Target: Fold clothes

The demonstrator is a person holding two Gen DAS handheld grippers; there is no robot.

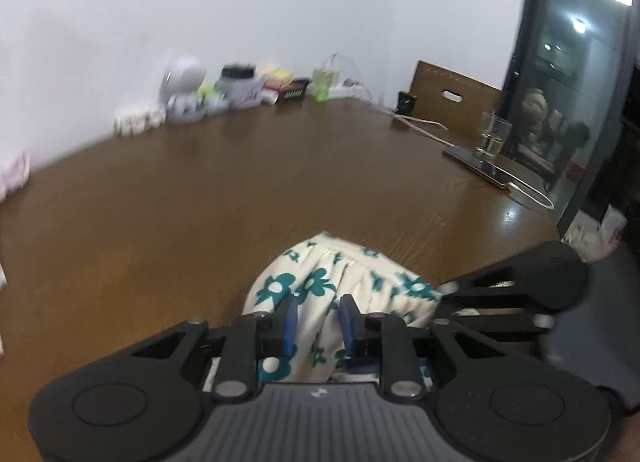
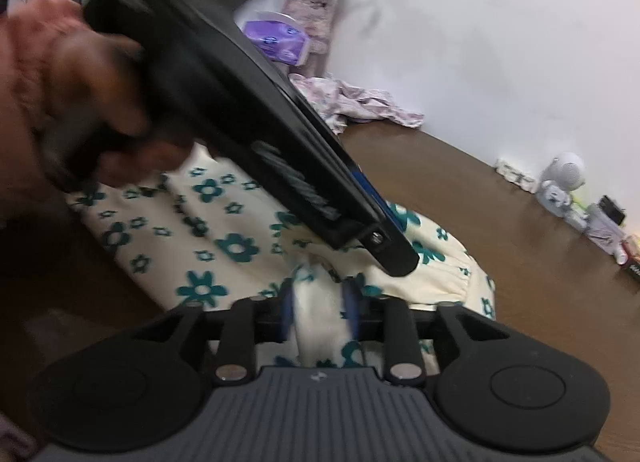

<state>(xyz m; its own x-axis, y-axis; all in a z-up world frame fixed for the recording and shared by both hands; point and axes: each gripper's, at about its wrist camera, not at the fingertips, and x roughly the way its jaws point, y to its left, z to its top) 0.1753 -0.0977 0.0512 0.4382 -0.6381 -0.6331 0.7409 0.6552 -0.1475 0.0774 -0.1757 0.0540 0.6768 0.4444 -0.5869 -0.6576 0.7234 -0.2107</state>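
- The left tool [image 1: 316,322] has its blue pads a little apart with a fold of the floral garment [image 1: 344,282] bunched between them; whether they pinch it I cannot tell
- The right tool [image 2: 318,312] has its pads part open around a raised ridge of the same cloth, which fills the gap
- The garment, cream with teal flowers, lies crumpled on the brown wooden counter [image 1: 200,189] just under both tools
- A hand [image 2: 60,101] grips the left tool's handle
- Far along the counter by the white wall [image 1: 280,1] sit a glass [image 1: 494,135], a phone on a cable [image 1: 480,167] and a lilac cloth [image 2: 360,101]
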